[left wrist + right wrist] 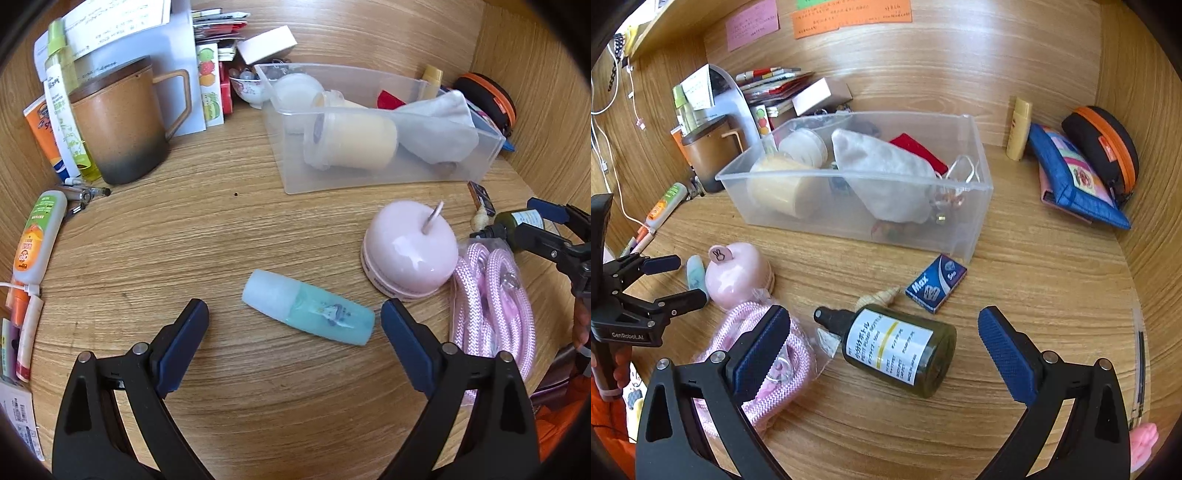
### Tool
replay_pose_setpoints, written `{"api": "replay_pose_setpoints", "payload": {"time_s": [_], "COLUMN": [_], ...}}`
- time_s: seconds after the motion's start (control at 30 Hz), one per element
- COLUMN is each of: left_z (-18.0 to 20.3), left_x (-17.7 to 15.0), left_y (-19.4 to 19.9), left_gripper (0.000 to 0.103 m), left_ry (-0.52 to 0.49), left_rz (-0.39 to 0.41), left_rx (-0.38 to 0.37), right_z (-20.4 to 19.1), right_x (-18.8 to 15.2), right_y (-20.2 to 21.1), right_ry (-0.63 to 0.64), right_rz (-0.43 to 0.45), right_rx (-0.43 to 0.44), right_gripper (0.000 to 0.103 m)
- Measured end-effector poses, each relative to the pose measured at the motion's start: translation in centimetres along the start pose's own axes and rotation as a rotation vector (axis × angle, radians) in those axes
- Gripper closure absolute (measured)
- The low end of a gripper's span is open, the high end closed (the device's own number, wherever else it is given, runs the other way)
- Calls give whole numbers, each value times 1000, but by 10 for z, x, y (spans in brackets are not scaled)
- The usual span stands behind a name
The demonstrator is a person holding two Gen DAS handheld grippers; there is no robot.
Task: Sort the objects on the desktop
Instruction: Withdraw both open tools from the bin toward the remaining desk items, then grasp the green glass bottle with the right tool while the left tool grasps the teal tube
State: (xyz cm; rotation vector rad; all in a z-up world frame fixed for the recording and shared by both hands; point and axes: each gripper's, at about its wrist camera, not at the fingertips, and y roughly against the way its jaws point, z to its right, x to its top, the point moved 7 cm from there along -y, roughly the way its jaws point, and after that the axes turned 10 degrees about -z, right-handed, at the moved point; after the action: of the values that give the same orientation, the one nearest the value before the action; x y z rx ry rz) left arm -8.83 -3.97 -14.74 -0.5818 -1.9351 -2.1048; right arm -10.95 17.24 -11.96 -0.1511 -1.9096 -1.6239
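Observation:
A pale blue bottle (308,312) with a frosted cap lies on its side on the wooden desk. My left gripper (293,312) is open, one finger on each side of it, neither touching. A dark green pump bottle (897,349) with a white label also lies on its side, between the open fingers of my right gripper (882,321). In the right wrist view the left gripper (685,278) appears at the far left around the blue bottle (696,275). The left wrist view shows the right gripper (528,221) at the right edge, astride the green bottle (511,219).
A clear plastic bin (849,221) holding jars and a white cloth stands behind. A pink round gadget (406,251) and bagged pink rope (491,295) lie between the bottles. Nearby are a blue staple box (936,282), a shell (882,295), a brown mug (122,125) and pouches (1078,177).

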Motion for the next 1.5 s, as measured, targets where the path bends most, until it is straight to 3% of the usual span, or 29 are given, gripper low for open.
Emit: {"api": "replay_pose_setpoints", "payload": {"time_s": [0.47, 0.57, 0.63, 0.77, 0.87, 0.93, 1.37, 1.5], "left_z": [8, 11, 12, 15, 15, 14, -3, -4], "left_x": [4, 4, 4, 4, 4, 4, 9, 15], "left_y": [-5, -4, -4, -5, -5, -5, 3, 16], "left_gripper": [8, 12, 19, 21, 24, 31, 31, 31], "left_ry": [-64, -88, -113, -160, -170, -169, -36, -15], "left_rz": [-8, -7, -11, -19, -17, -10, 37, 81], "left_rx": [17, -20, -10, -15, -22, -21, -73, -52], "right_z": [2, 3, 4, 9, 14, 17, 25, 31], "right_x": [-10, -12, -13, -13, -13, -13, -6, 0], "right_y": [-7, -8, -9, -10, -10, -11, 4, 13], "right_ry": [-16, -13, -14, -38, -52, -65, -94, -98], "right_rz": [-19, -20, -22, -29, -32, -35, 15, 44], "right_rx": [17, 7, 12, 46, 57, 70, 87, 84], "right_gripper": [4, 8, 15, 25, 38, 41, 41, 41]}}
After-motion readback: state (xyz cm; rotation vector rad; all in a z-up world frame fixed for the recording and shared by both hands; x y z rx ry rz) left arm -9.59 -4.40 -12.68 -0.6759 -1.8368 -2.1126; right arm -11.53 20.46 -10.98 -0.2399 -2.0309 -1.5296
